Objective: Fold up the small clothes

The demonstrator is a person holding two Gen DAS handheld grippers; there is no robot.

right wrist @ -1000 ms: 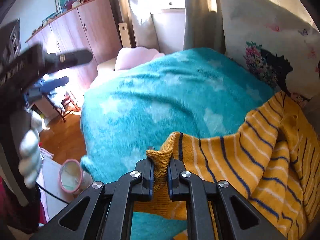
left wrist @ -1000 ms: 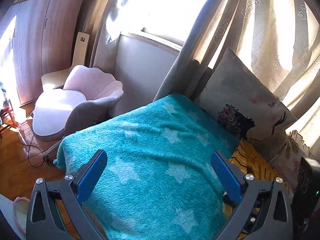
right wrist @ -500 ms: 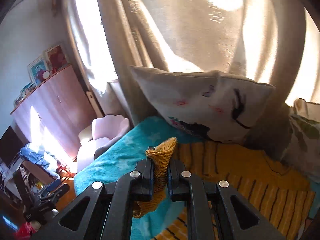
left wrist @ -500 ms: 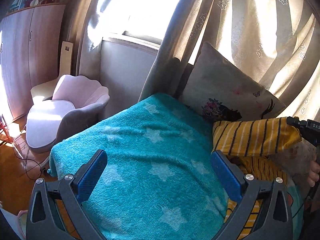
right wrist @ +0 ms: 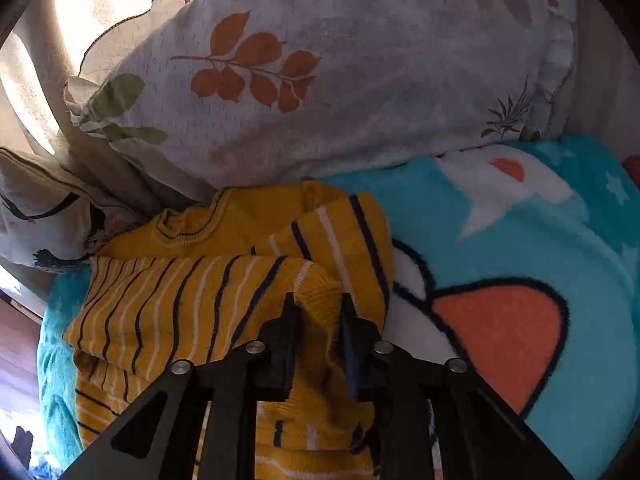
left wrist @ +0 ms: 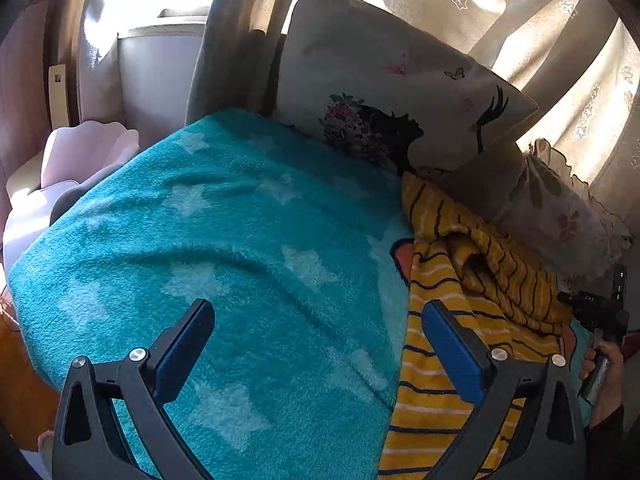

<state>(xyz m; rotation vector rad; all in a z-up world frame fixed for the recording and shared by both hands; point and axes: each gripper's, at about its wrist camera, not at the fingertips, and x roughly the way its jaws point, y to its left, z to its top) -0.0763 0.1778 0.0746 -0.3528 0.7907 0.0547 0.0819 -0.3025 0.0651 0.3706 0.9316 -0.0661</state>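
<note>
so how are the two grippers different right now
The left gripper is open, its blue pads wide apart and holding nothing; the right gripper has its jaws drawn close around the cuff of the yellow striped sweater. The left hovers mostly over the teal blanket; the right sits over the sweater, near the leaf-print pillow. Both are black two-finger tools.

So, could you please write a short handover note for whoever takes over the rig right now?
Left gripper: open, empty, over the blanket beside the sweater.
Right gripper: jaws slightly apart around a sleeve cuff of the yellow striped sweater; firm grip unclear.
Sweater: lying bunched on the blanket in front of the pillows.
Done: one sleeve laid across the body.
Left: release the cuff, flatten, fold the rest.
</note>
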